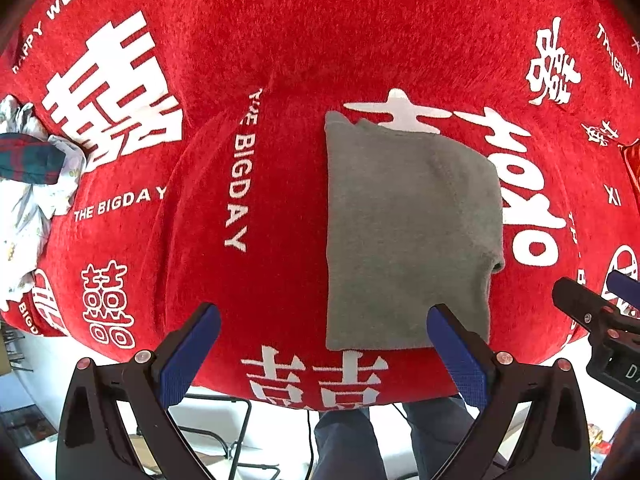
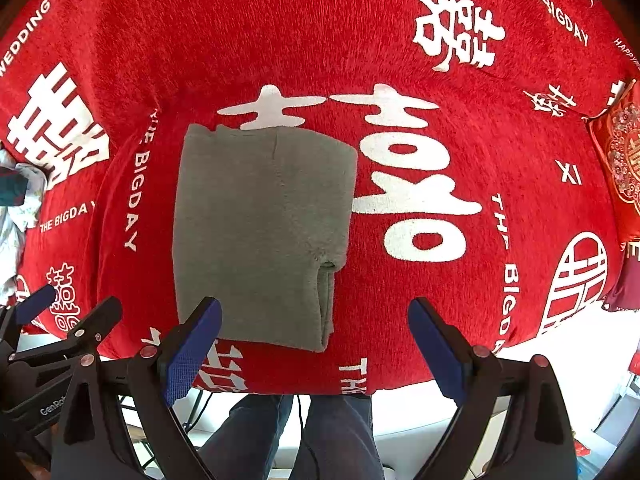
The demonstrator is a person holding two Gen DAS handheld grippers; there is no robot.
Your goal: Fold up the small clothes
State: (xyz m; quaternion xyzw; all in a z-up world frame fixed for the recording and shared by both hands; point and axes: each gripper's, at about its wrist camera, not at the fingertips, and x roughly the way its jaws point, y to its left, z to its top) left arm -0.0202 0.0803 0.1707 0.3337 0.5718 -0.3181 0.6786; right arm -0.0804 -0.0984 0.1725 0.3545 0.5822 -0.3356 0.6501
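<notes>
Both black blue-padded tongs, left [image 1: 323, 334] and right [image 2: 315, 326], I hold spread apart and empty above the worktop's near edge; grey knitted garment [image 2: 260, 232], folded into a rectangle, lies there on red wedding-print cloth [image 2: 280, 40], apparently finished.

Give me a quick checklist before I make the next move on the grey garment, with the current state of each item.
1. Left gripper open, holding nothing: ok.
2. Right gripper open, holding nothing: ok.
3. Grey garment lies folded and flat on the red blanket: ok.
4. Edges lined up: not ok, inner layers peek out at the near right corner.
5. Unfolded clothes at the far left lie apart from the garment: ok.
6. Whether another fold is needed: cannot tell.
</notes>
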